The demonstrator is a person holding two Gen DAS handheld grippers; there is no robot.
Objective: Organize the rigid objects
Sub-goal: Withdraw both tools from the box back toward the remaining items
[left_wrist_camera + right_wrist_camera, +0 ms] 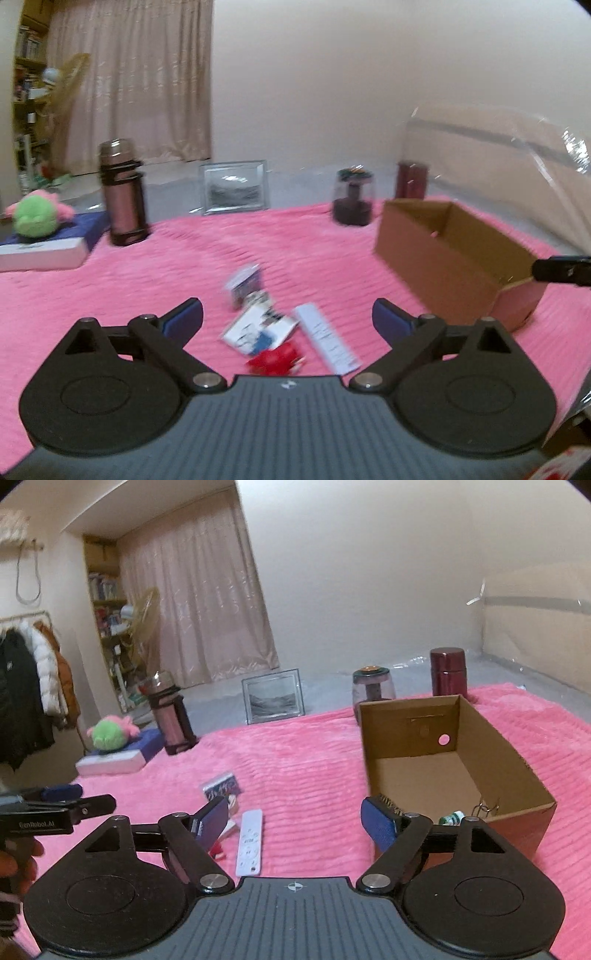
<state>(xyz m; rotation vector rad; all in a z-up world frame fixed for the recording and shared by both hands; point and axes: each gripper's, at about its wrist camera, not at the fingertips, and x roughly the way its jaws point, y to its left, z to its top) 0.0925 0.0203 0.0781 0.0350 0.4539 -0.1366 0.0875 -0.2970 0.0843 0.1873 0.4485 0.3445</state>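
An open cardboard box [458, 746] stands on the pink blanket [303, 760], also in the left wrist view [443, 251]. It holds a small green-capped bottle [452, 818], a binder clip [487, 806] and a dark striped item. Loose on the blanket lie a white remote [327, 338] [251, 842], a small printed box [245, 284] [221, 786], a flat card pack [258, 328] and a red object [275, 358]. My left gripper [288, 321] is open and empty above these. My right gripper [295, 819] is open and empty between the remote and the box.
At the back stand a brown thermos [123, 192], a picture frame [234, 188], a glass jar [352, 197] and a maroon flask [448, 672]. A green and pink plush [35, 214] lies on a book at left. The left gripper shows at the right wrist view's left edge [55, 808].
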